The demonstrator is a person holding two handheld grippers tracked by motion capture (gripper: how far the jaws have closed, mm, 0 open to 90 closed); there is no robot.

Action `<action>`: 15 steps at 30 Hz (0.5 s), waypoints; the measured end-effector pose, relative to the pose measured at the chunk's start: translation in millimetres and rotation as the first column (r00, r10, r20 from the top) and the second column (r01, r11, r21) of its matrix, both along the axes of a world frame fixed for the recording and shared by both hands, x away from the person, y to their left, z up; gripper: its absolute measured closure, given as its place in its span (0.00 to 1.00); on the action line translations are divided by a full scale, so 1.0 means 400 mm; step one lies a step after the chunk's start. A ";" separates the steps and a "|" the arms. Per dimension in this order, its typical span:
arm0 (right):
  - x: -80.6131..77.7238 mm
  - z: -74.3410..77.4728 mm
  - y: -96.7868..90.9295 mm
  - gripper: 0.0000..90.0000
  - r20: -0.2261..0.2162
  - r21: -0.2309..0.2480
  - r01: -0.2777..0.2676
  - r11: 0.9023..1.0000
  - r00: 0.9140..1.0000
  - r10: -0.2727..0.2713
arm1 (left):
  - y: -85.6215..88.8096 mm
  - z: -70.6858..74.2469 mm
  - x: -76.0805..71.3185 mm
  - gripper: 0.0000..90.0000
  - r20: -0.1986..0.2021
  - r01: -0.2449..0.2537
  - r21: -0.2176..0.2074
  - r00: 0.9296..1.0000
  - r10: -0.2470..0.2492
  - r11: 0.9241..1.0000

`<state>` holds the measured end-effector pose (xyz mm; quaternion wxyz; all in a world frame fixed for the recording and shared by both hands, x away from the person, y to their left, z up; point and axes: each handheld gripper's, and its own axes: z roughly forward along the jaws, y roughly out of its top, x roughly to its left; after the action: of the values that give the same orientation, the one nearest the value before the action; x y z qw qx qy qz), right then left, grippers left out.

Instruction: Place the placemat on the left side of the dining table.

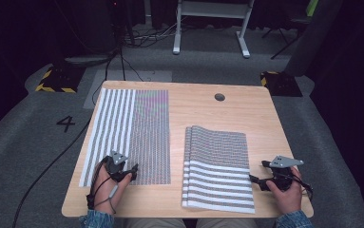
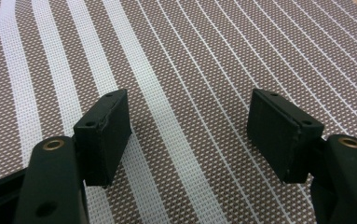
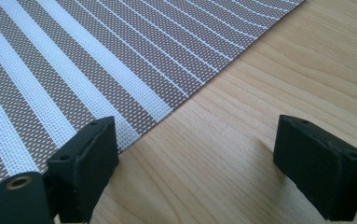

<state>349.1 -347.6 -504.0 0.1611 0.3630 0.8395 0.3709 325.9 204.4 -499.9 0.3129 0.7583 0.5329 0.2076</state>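
Note:
A single woven placemat (image 1: 127,135) with brown and white stripes lies flat on the left half of the wooden table (image 1: 208,107). A stack of like placemats (image 1: 217,166) lies at the centre right. My left gripper (image 1: 131,170) hovers over the near part of the single mat (image 2: 176,56), jaws open (image 2: 188,112), nothing between them. My right gripper (image 1: 256,181) sits at the stack's right edge, open (image 3: 197,135). One of its pads (image 3: 90,158) is over the mat's border (image 3: 73,70), the other pad (image 3: 316,163) is over bare wood.
A round cable hole (image 1: 219,97) sits near the table's far edge. Beyond the table are a grey carpet with cables (image 1: 122,61), two yellow-black blocks (image 1: 56,80), and a white desk frame (image 1: 208,19). A "4" (image 1: 65,123) marks the floor at left.

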 end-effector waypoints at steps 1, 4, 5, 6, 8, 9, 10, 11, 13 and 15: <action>0.000 0.000 0.000 0.15 -0.001 0.000 0.000 1.000 1.000 0.000 | 0.003 -0.002 -0.001 0.34 0.005 -0.002 -0.010 1.000 0.002 1.000; 0.002 0.000 -0.001 0.15 0.003 -0.005 -0.005 1.000 1.000 0.005 | 0.010 -0.006 -0.002 0.34 0.010 -0.002 -0.022 1.000 0.002 1.000; 0.003 -0.001 0.000 0.15 0.004 -0.004 -0.005 1.000 1.000 0.005 | 0.012 -0.005 -0.002 0.34 0.012 0.001 -0.015 1.000 -0.001 1.000; 0.003 -0.001 0.000 0.15 0.003 -0.003 -0.004 1.000 1.000 0.004 | 0.013 -0.005 -0.003 0.34 0.016 0.004 -0.013 1.000 -0.004 1.000; 0.003 -0.001 0.000 0.15 0.003 -0.003 -0.004 1.000 1.000 0.004 | 0.017 -0.005 -0.006 0.34 0.017 0.003 -0.009 1.000 -0.003 1.000; 0.003 -0.001 0.000 0.15 0.003 -0.004 -0.005 1.000 1.000 0.005 | 0.019 -0.004 -0.008 0.35 0.013 -0.001 -0.008 1.000 0.001 1.000; 0.003 -0.001 0.000 0.15 0.004 -0.003 -0.004 1.000 1.000 0.004 | 0.022 -0.003 -0.009 0.35 0.006 -0.004 -0.005 1.000 0.004 1.000; 0.003 -0.001 0.000 0.15 0.004 -0.004 -0.005 1.000 1.000 0.005 | 0.025 -0.001 -0.011 0.35 0.001 -0.007 -0.002 1.000 0.007 1.000; 0.003 -0.001 0.000 0.15 0.004 -0.003 -0.005 1.000 1.000 0.005 | 0.030 0.001 -0.014 0.35 -0.003 -0.017 0.001 1.000 0.017 1.000; 0.003 -0.001 0.000 0.15 0.004 -0.004 -0.005 1.000 1.000 0.005 | 0.032 0.000 -0.015 0.35 -0.010 -0.021 -0.009 1.000 0.021 1.000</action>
<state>350.2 -347.6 -504.3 0.1624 0.3601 0.8407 0.3704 319.8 217.2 -499.8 0.3114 0.7523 0.5432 0.2049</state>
